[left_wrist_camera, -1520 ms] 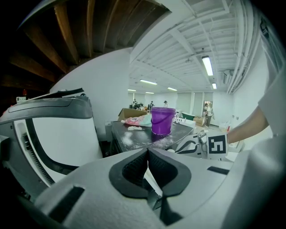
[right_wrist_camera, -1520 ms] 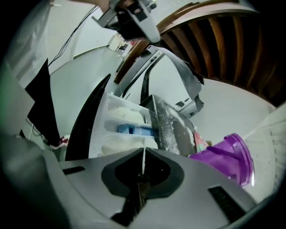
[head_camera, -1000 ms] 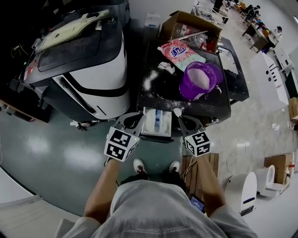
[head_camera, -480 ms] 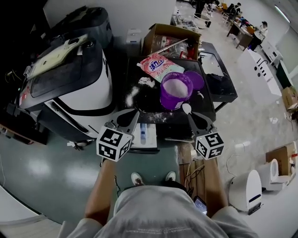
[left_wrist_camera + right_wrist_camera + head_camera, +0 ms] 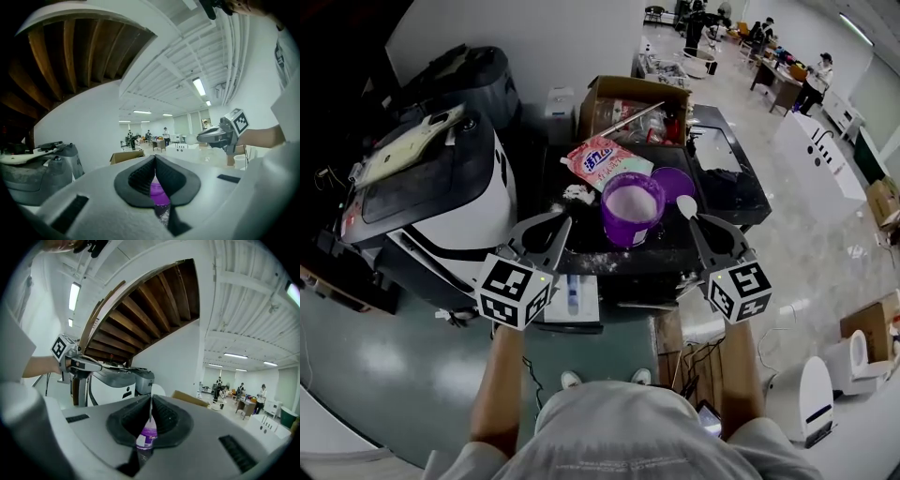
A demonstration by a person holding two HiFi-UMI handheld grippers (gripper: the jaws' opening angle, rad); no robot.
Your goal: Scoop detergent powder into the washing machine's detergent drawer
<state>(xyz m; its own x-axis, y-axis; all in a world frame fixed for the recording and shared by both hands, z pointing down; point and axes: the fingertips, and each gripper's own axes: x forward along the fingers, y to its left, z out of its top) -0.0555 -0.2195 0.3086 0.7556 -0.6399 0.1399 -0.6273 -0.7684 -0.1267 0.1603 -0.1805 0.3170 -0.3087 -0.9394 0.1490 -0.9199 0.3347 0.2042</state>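
1. Purple plastic marks the detergent tub (image 5: pixel 630 208). It stands open on the black washing machine top (image 5: pixel 712 239), filled with white powder. Its purple lid (image 5: pixel 673 183) lies just to its right.
2. Your right gripper (image 5: pixel 698 223) is clamped on the thin handle of a white scoop (image 5: pixel 686 206). The bowl of the scoop is held above the machine top, just right of the tub and near the lid. You cannot tell whether it carries powder.
3. Your left gripper (image 5: pixel 561 223) has its jaws closed together with nothing between them. It hovers left of the tub, and its own view shows the tub through the gap below the pads.
4. The detergent drawer (image 5: pixel 572 298) is pulled out at the front of the machine, below and between your two grippers. It has a blue insert in its middle.
5. White powder is spilled over the black top around the tub.
6. A pink detergent bag (image 5: pixel 602 161) lies behind the tub, in front of a cardboard box (image 5: pixel 628 98).
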